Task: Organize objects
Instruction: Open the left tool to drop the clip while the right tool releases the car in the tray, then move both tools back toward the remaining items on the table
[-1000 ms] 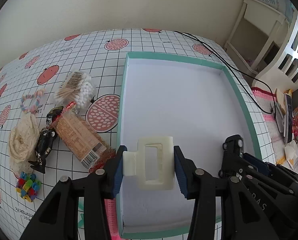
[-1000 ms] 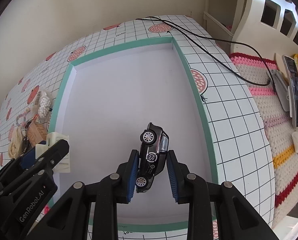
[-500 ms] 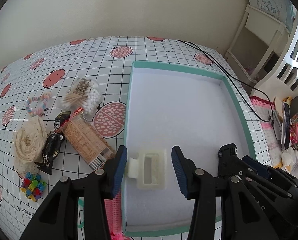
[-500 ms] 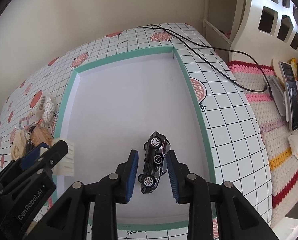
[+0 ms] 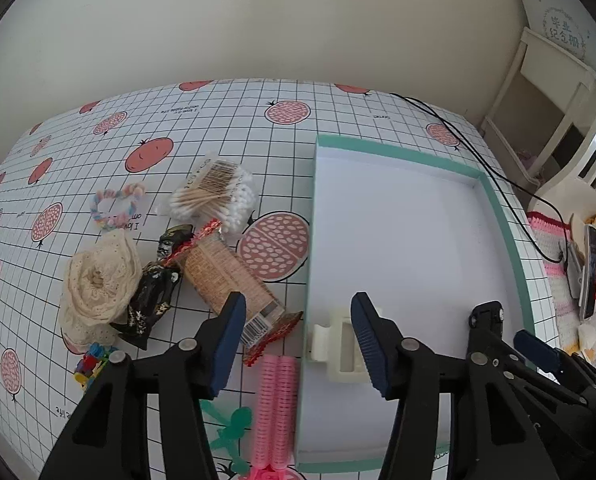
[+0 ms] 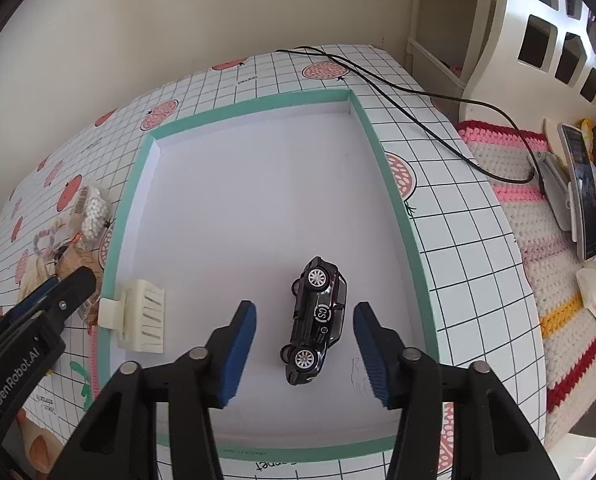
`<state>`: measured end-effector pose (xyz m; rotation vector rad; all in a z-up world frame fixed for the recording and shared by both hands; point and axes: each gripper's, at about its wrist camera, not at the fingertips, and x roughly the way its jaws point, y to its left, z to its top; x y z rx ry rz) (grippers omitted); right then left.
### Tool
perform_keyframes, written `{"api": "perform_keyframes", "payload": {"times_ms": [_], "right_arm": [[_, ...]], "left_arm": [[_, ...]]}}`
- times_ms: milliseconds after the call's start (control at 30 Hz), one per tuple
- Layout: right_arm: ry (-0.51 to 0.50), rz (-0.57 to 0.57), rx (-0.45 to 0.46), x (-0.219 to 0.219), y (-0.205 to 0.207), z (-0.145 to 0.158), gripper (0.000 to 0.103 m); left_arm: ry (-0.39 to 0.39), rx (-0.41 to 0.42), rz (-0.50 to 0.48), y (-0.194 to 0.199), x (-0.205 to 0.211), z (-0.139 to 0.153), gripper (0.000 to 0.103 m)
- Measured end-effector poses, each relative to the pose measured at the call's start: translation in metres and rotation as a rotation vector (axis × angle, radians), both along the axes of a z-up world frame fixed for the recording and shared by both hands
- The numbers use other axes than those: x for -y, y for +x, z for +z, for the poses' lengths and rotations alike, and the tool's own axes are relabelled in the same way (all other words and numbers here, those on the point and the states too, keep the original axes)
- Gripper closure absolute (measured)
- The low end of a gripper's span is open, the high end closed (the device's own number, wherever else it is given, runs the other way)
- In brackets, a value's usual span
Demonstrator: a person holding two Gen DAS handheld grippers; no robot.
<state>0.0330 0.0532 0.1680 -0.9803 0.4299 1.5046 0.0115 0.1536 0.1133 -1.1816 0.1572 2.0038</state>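
Both my wrist views are bright w/ soft, even daylight; shadows are faint, no hard glare; heavy fisheye bend curves the table (image 5: 225, 112) edges, black vignette in the corners; centre is sharp, rims go slightly soft; white tray (image 6: 257, 208) floor reads near blown-out.

A mint-green rim is framing the tray (image 6: 394, 200) around its white floor, where a glossy black toy car (image 6: 318, 320) and a cream hair claw (image 6: 141, 316) are lying; a white tablecloth (image 5: 225, 120) is showing black grid lines and coral pomegranates beside pink hair rollers (image 5: 275, 404)
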Motion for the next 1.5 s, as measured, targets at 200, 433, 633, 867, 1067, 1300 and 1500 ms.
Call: {"api": "perform_keyframes", "payload": {"times_ms": [200, 433, 633, 867, 1067, 1300, 1500], "right_arm": [[-0.002, 0.009, -0.002, 0.001, -0.003, -0.004, 0.027], [0.003, 0.021, -0.002, 0.002, -0.006, -0.009, 0.009], [0.023, 0.028, -0.001, 0.003, -0.008, -0.009, 0.0], [0.031, 0.041, 0.032, 0.006, -0.014, -0.013, 0.0], [0.03, 0.035, 0.033, 0.006, -0.015, -0.015, 0.0], [0.049, 0.029, 0.043, 0.007, -0.019, -0.014, 0.0], [0.147, 0.007, 0.006, 0.014, -0.02, 0.006, 0.0]], "left_arm": [[-0.016, 0.003, 0.041, -0.008, 0.007, -0.005, 0.032], [-0.03, 0.026, 0.102, -0.018, 0.016, -0.012, 0.018], [-0.04, 0.01, 0.149, -0.023, 0.024, -0.014, 0.007], [-0.038, 0.005, 0.163, -0.027, 0.03, -0.015, 0.0], [-0.027, 0.02, 0.162, -0.03, 0.032, -0.015, 0.0], [-0.012, 0.027, 0.159, -0.033, 0.035, -0.015, 0.0], [0.048, 0.021, 0.162, -0.041, 0.046, -0.001, 0.0]]}}
